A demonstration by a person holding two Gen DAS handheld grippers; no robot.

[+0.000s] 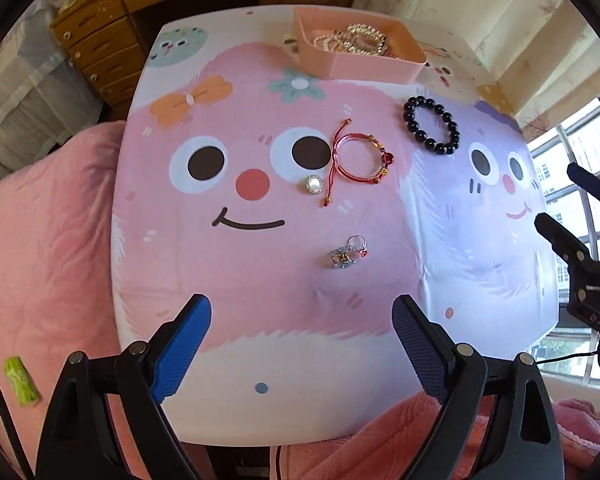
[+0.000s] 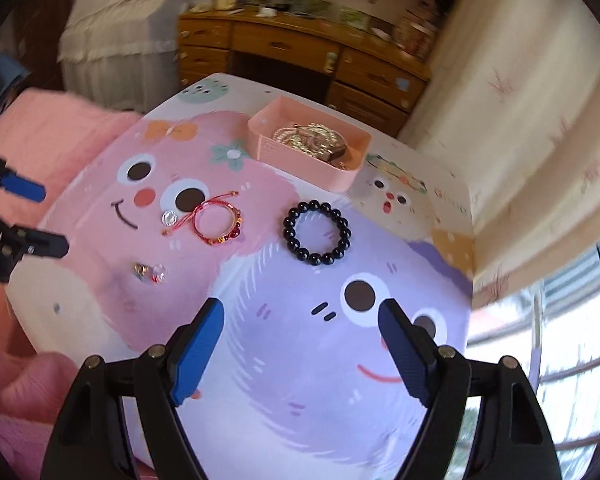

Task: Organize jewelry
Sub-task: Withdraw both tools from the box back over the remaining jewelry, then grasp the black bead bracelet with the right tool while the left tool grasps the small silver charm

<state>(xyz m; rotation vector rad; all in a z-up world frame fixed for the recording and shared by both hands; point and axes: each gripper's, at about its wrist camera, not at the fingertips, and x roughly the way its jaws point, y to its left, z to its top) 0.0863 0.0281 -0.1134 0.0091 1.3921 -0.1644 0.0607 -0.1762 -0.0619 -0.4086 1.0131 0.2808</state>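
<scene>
Left gripper (image 1: pixel 302 316): fingers spread wide, nothing between the blue pads, hanging over the near part of the bench (image 1: pixel 260 360) and pointing steeply down. Right gripper (image 2: pixel 300 320): fingers also well apart and empty, over the purple cartoon face on the cloth.

Just ahead of the left fingers: small cluster of rings (image 1: pixel 346 254), silver with a bit of red, lying loose on the pink face. In the right view the same cluster sits off to the left of the right fingers.

Further out, near the pink face's eye: round pearl brooch (image 1: pixel 314 184), touching or nearly touching the trailing cord of the red string bracelet (image 1: pixel 358 158), which lies flat just beside it.

Right of that, well apart: black bead bracelet (image 1: pixel 430 124), flat on the cloth at the pink/purple boundary. It's the closest piece straight ahead of the right fingers.

Far edge of the bench: pink tray (image 1: pixel 380 68), open top, already holding a pile of gold and pearl-coloured pieces (image 1: pixel 352 42). Can't separate individual pieces in it.

Around the bench: pink blanket (image 1: pixel 40 240) on the left and near side, green wrapper (image 1: pixel 22 380) lying on it. Wooden dresser (image 1: pixel 100 28) behind, window (image 1: pixel 580 200) at right.
</scene>
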